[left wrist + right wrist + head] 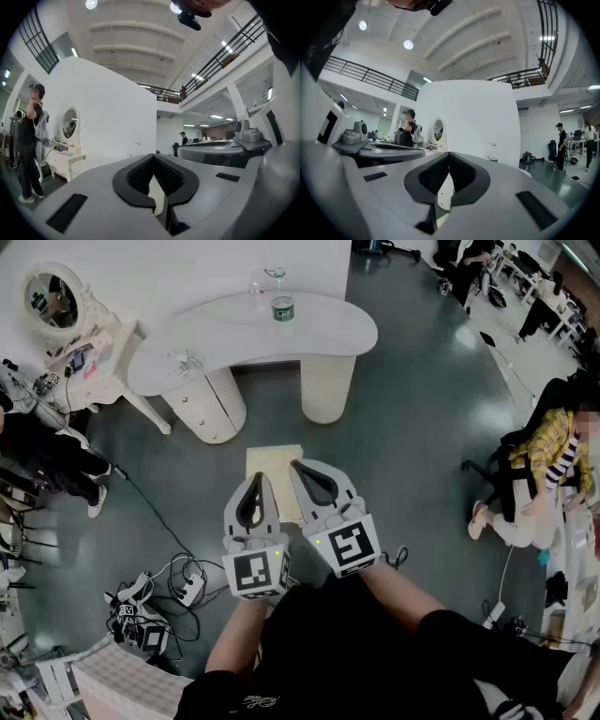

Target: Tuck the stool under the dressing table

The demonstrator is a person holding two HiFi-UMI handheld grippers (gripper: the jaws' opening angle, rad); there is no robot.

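Plain in the head view alone: cream stool on the floor, short of the white surface at 12 o'clock and not under it, near part hidden behind left claw and right claw. Clear in the gripper views: both claws pressed fully together, gripping nothing; balcony railing high up. Elsewhere: bottle on the surface, mirrored vanity at 10 o'clock, cables at 8, seated person at 3.
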